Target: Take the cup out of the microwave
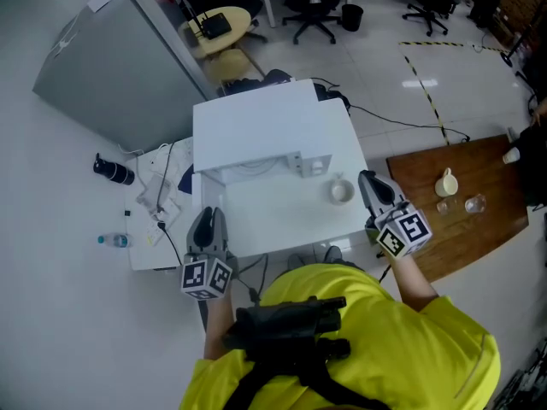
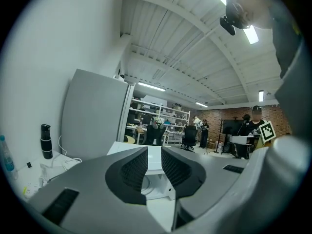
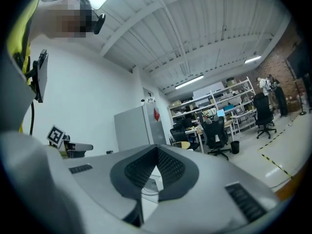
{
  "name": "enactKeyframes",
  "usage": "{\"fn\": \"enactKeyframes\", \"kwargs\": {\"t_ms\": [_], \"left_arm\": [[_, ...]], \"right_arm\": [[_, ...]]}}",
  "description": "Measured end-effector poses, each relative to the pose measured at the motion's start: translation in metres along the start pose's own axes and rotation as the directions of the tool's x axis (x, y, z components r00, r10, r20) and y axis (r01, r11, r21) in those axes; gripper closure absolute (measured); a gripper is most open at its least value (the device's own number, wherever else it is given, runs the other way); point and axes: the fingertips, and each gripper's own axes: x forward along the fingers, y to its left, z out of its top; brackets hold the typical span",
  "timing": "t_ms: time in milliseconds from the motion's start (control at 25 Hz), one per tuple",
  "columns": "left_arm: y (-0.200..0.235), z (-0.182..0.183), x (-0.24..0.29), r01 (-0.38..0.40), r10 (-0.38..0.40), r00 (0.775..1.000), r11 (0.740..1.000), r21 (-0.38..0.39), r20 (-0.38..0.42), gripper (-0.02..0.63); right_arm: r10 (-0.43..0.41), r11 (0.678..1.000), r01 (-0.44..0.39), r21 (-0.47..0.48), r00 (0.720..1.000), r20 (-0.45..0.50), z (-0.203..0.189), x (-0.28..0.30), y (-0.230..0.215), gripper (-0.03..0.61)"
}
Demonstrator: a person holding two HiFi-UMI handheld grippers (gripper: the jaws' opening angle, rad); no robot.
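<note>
The white microwave (image 1: 269,131) stands at the back of a white table (image 1: 256,229), its front towards me. A small white cup (image 1: 341,191) sits on the table in front of the microwave, towards the right. My right gripper (image 1: 370,183) is just right of the cup and apart from it, shut and empty. My left gripper (image 1: 208,226) is at the table's front left corner, shut with nothing between its pads. In the left gripper view the left gripper (image 2: 154,165) points level at the microwave (image 2: 152,156). In the right gripper view the right gripper (image 3: 156,167) has its jaws together.
A grey cabinet (image 1: 111,67) stands at the left, with a black bottle (image 1: 113,170), a water bottle (image 1: 113,241) and cables on a low surface beside it. A wooden table (image 1: 479,216) at the right carries a white jug (image 1: 446,183) and glasses. Office chairs stand behind.
</note>
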Motion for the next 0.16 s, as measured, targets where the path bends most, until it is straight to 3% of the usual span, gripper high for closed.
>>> {"fn": "enactKeyframes", "kwargs": {"t_ms": [160], "left_arm": [[-0.0068,0.0021,0.0073,0.010,-0.009,1.000,1.000,0.026,-0.016,0.534]], "right_arm": [[-0.007,1.000,0.007,-0.007,1.000,-0.005,-0.0008,-0.0015,-0.0024,0.575]]}}
